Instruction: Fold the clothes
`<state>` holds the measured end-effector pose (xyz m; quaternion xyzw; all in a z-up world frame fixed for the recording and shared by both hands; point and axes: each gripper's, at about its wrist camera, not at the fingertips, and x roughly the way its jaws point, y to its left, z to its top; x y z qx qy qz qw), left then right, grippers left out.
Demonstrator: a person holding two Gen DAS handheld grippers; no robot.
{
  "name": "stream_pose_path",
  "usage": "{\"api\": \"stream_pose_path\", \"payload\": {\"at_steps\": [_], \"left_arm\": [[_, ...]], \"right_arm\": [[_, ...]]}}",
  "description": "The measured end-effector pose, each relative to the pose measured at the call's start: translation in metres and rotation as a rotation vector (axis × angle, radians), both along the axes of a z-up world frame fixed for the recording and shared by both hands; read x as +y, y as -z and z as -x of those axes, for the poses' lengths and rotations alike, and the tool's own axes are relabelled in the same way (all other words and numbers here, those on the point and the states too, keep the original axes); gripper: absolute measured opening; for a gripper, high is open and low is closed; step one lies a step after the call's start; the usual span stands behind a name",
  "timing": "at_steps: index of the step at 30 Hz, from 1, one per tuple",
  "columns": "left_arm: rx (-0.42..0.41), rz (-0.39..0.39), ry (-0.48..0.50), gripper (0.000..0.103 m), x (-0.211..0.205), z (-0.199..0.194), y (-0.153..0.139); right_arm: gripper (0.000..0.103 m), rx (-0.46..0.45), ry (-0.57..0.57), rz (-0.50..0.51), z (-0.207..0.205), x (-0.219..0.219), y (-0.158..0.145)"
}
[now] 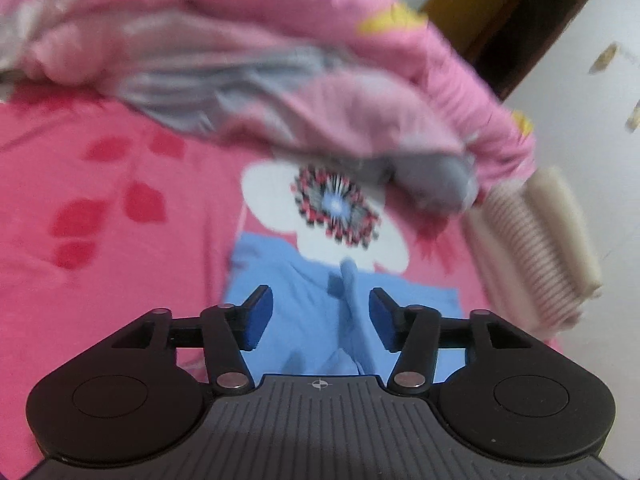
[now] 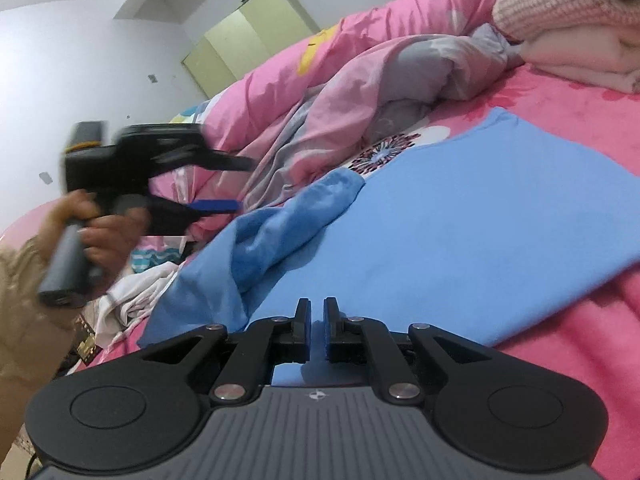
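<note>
1. Left wrist view: left gripper (image 1: 320, 318) jaws apart, nothing between the pads. Blue shirt (image 1: 304, 280) lies on the pink sheet (image 1: 100, 208) right under and ahead of it; a raised fold sits in the gap line, not pinched. Quilt (image 1: 280, 80) heaped behind. View blurred.
2. Right wrist view: right gripper (image 2: 317, 330) jaws nearly together, a thin gap left, nothing gripped. It hovers low over the near edge of the shirt; contact unclear. Shirt lies flat across the sheet, one sleeve (image 2: 288, 220) bunched at left. Left gripper held in a hand (image 2: 100, 232) above that sleeve, jaws apart, empty.
</note>
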<state>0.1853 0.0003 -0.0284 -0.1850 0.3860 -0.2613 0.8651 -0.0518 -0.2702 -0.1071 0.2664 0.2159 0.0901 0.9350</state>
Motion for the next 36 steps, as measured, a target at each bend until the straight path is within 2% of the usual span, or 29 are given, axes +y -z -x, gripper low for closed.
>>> {"api": "stream_pose_path", "payload": {"at_steps": [6,10,15,20,23,25,27,28,31,36], "left_arm": [[-0.129,-0.023,-0.065,0.055,0.064,0.07,-0.004],[-0.198,-0.07,-0.049,0.055,0.077,0.11,0.007],[-0.286,-0.111,0.034,0.055,0.066,0.143,0.025],[-0.248,-0.074,0.081,0.054,0.057,0.144,0.048],[-0.202,-0.046,0.068,0.051,0.058,0.136,0.062],[-0.157,-0.022,0.055,0.046,0.063,0.13,0.071],[-0.128,-0.001,0.044,0.046,0.069,0.126,0.077],[-0.124,0.006,0.041,0.046,0.071,0.125,0.079],[-0.123,0.024,0.035,0.046,0.077,0.124,0.084],[-0.139,0.037,0.034,0.046,0.079,0.126,0.087]], "right_arm": [[0.009,-0.009,-0.087,0.025,-0.006,0.018,-0.01],[0.039,0.0,-0.153,0.025,-0.017,0.03,-0.019],[0.043,0.022,-0.214,0.059,-0.037,0.043,-0.028],[0.044,0.052,-0.259,0.113,-0.06,0.053,-0.027],[0.044,0.079,-0.26,0.08,-0.071,0.051,-0.02],[0.043,0.095,-0.261,0.053,-0.078,0.049,-0.016],[0.038,0.1,-0.267,0.035,-0.081,0.049,-0.013],[0.036,0.1,-0.269,0.035,-0.083,0.051,-0.014],[0.017,0.099,-0.276,0.037,-0.086,0.055,-0.016],[0.007,0.094,-0.267,0.033,-0.085,0.064,-0.024]]}}
